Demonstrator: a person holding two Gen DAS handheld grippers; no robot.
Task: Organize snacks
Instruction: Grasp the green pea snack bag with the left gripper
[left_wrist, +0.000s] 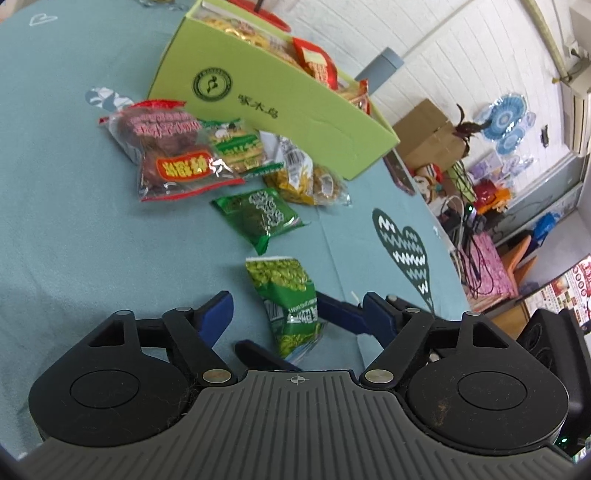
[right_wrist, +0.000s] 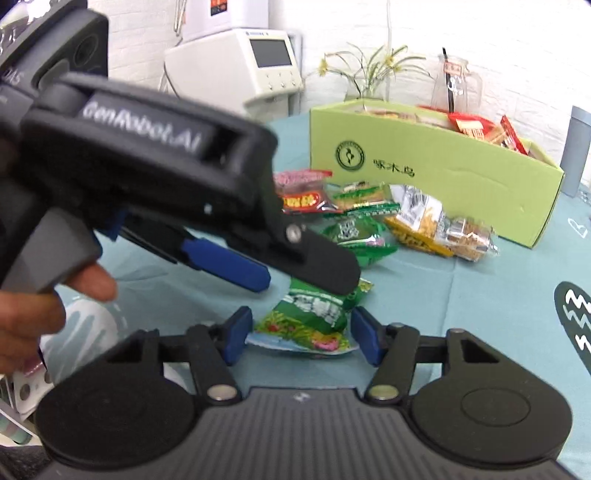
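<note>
On your worktop (left_wrist: 74, 221), the box (left_wrist: 258, 103) holds snack packs; both claws, left (left_wrist: 295, 314) and right (right_wrist: 299, 332), gape around 1 green bag (left_wrist: 291, 302).

Bright, even light; fisheye-bent edges; near parts perhaps motion-blurred.

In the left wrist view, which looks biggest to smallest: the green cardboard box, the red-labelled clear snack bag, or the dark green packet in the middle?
1. Green cardboard box
2. Red-labelled clear snack bag
3. Dark green packet

The box lies farthest from the camera, so its lead is safe.
</note>
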